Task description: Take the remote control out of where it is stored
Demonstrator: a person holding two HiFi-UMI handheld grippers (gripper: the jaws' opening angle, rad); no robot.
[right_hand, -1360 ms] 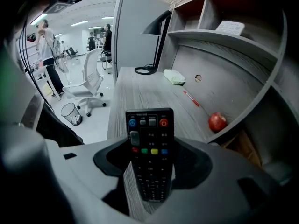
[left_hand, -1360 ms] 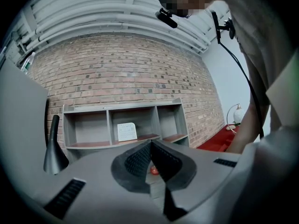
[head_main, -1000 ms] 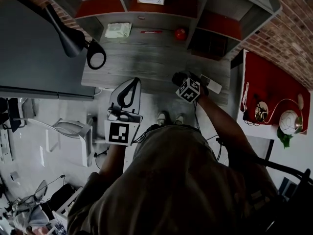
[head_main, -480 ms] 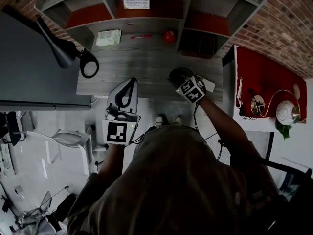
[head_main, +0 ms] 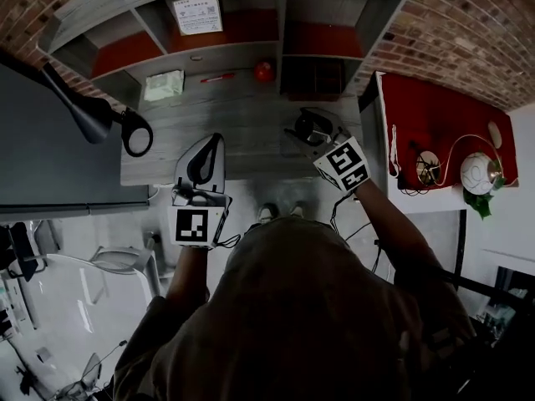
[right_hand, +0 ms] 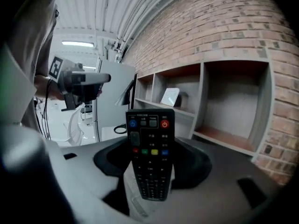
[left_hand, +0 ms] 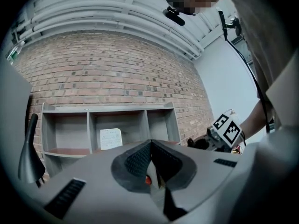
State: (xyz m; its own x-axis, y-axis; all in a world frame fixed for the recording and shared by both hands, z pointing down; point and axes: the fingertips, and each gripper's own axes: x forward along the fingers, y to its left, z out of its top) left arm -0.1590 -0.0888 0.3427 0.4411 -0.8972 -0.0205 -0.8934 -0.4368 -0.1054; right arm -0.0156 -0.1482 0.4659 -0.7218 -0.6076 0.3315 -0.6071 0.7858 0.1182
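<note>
Remote control point(right_hand: 149, 146) pinched upright in right gripper point(head_main: 311, 129); left gripper point(left_hand: 150, 146) pressed together beside it.

desk point(head_main: 251, 115): grey wood, backed by a shelf unit point(head_main: 284, 23) on a brick wall
shelf unit: open bays, red back panels, paper sheet point(head_main: 198, 13) upright in one
on desk, back row: tissue pack point(head_main: 163, 84), red pen point(head_main: 217, 78), red ball point(head_main: 264, 71)
lamp point(head_main: 92, 111): black, left end, round head over the desk corner
left gripper point(head_main: 212, 138): across the desk's front edge, jaws tapered to a point
right gripper point(head_main: 306, 129): above the desk's right part, marker cube point(head_main: 343, 163) toward the person; jaws unclear from here
right of desk: red surface point(head_main: 435, 115), white ball point(head_main: 472, 174), cables
</note>
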